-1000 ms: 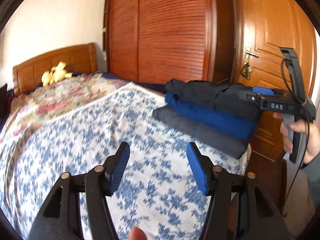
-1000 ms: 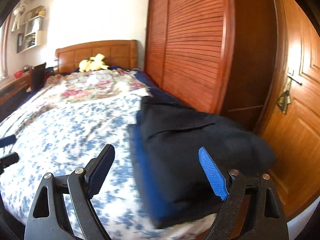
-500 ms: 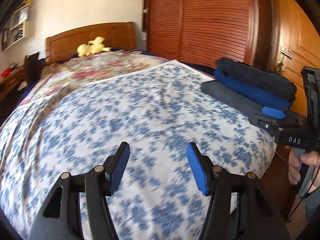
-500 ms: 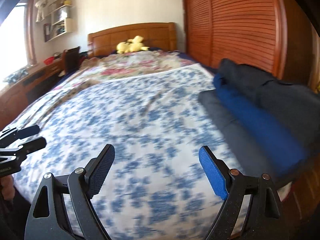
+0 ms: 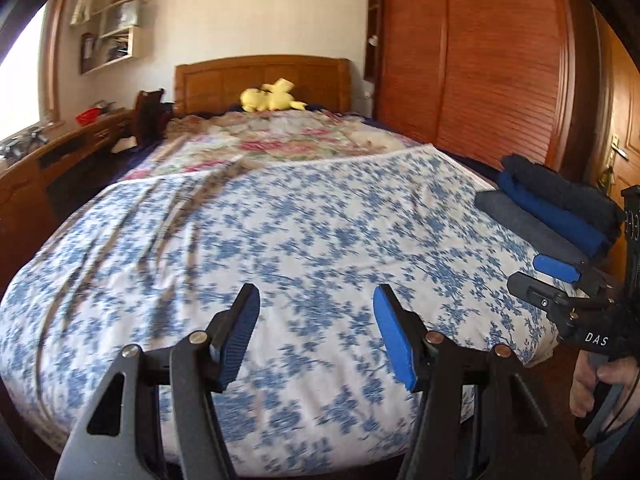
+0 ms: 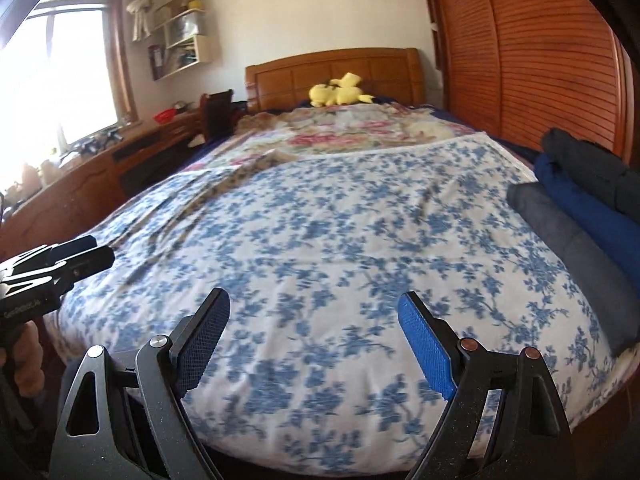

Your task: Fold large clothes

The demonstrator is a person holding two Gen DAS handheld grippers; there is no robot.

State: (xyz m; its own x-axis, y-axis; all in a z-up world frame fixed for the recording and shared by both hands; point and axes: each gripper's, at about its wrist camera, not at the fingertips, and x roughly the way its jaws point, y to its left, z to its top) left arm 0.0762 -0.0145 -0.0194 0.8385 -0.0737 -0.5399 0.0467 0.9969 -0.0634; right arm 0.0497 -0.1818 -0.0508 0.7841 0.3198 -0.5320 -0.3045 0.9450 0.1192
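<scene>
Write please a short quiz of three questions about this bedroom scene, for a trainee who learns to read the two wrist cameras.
1. True or false: the left claw holds a garment.
2. Which colour is the middle garment in the folded stack? A) red B) blue C) white
3. What lies by the headboard?

Key:
1. False; both the left claw and the right claw stand open over the floral blue cover, nothing between the pads.
2. B; grey below, black on top.
3. A yellow plush toy.
</scene>
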